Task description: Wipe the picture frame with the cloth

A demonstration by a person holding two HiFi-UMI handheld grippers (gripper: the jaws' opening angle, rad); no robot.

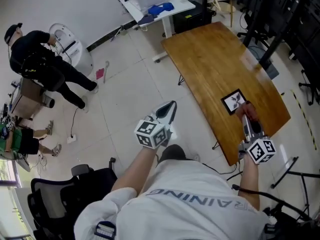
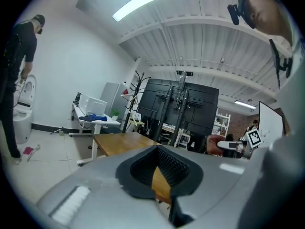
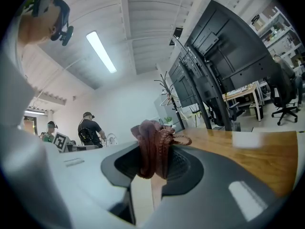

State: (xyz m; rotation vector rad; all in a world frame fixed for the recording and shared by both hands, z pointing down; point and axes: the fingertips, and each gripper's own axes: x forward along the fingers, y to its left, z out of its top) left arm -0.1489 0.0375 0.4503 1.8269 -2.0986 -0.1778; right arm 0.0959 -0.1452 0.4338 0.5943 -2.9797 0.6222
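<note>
A small black picture frame (image 1: 233, 101) lies flat on the wooden table (image 1: 215, 59), near its close right end. My right gripper (image 1: 246, 117) is shut on a bunched reddish-brown cloth (image 1: 248, 111), just at the frame's near edge. In the right gripper view the cloth (image 3: 153, 147) stands bundled between the jaws, and the frame is hidden there. My left gripper (image 1: 169, 111) hangs over the floor left of the table, shut with nothing in it. In the left gripper view it (image 2: 161, 150) points toward the table (image 2: 119, 142).
A white desk (image 1: 150, 6) with a blue item stands beyond the table's far end. Black monitor stands (image 1: 280, 14) line the right side. A person in black (image 1: 42, 61) bends over a white fixture at far left. A black office chair (image 1: 65, 189) is behind me.
</note>
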